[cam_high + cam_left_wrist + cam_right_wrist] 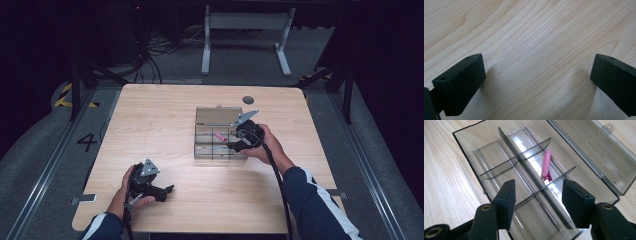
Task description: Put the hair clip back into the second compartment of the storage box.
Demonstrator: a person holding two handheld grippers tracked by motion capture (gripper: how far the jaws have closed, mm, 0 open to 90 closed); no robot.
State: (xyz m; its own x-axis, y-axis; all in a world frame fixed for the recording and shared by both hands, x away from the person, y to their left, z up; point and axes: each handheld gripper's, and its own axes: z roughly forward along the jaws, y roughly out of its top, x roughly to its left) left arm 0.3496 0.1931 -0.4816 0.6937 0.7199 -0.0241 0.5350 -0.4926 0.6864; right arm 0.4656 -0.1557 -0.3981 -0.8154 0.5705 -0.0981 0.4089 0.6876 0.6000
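Note:
A clear smoky plastic organiser box (220,137) (464,136) with dividers lies open at the middle of the wooden table (165,115), its lid (599,152) folded back flat. A small pink object (546,166) (220,136) lies in one compartment beside the long centre divider. My right gripper (537,192) (235,145) hovers open just above the box's near end, its jaws straddling the centre divider, nothing between them. My left gripper (537,75) (167,191) rests low over bare table near the front left, jaws wide open and empty.
A round dark grommet (248,99) sits near the table's far edge. Beyond the table stands a white desk frame (245,30) with cables on the floor. Rails and a yellow-black marked strip (64,95) run along the left.

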